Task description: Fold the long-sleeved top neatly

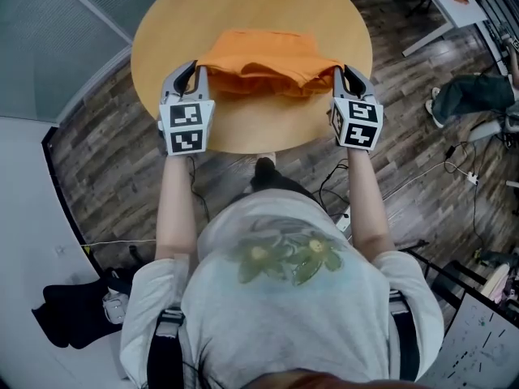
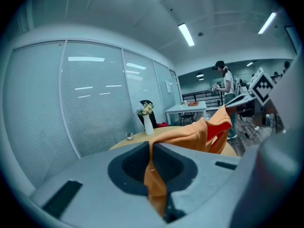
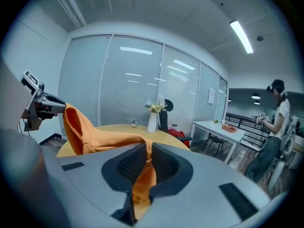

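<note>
An orange long-sleeved top (image 1: pixel 263 61) lies partly folded on the round wooden table (image 1: pixel 243 128). Its near edge is lifted off the tabletop and hangs between both grippers. My left gripper (image 1: pixel 197 74) is shut on the left corner of that edge, and orange cloth (image 2: pixel 154 175) is pinched between its dark pads. At the right corner, my right gripper (image 1: pixel 338 74) is shut on the fabric (image 3: pixel 142 182) in the same way. Each gripper view also shows the opposite gripper holding the far corner of the stretched top (image 2: pixel 209 132) (image 3: pixel 90 134).
A white vase with flowers (image 3: pixel 152 118) and a small object (image 2: pixel 128 136) stand at the table's far side. Beyond it are a black chair (image 3: pixel 166 109), a white desk (image 3: pixel 216 127) and a standing person (image 3: pixel 273 127). Cables (image 1: pixel 454 173) lie on the wooden floor.
</note>
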Demonstrator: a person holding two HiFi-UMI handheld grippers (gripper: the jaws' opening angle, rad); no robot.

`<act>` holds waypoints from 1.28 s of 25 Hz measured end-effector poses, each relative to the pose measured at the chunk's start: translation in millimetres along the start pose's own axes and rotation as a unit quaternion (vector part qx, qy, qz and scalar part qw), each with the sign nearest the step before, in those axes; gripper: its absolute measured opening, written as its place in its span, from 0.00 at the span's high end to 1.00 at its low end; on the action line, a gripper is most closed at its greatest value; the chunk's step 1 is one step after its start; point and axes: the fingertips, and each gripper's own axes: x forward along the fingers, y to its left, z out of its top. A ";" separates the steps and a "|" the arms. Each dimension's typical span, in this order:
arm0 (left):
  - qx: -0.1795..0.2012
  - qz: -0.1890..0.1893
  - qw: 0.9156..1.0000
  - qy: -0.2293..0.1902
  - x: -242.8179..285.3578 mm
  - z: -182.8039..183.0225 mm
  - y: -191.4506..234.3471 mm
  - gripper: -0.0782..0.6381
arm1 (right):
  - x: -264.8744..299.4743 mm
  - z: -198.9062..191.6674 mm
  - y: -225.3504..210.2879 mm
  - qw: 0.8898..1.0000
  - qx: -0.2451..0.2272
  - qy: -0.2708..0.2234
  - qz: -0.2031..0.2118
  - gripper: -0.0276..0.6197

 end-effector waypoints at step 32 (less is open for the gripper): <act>0.093 0.083 0.977 -0.171 -164.8 118.2 -5.8 0.85 | -149.3 94.1 2.8 0.983 -0.016 -0.168 -0.072 0.88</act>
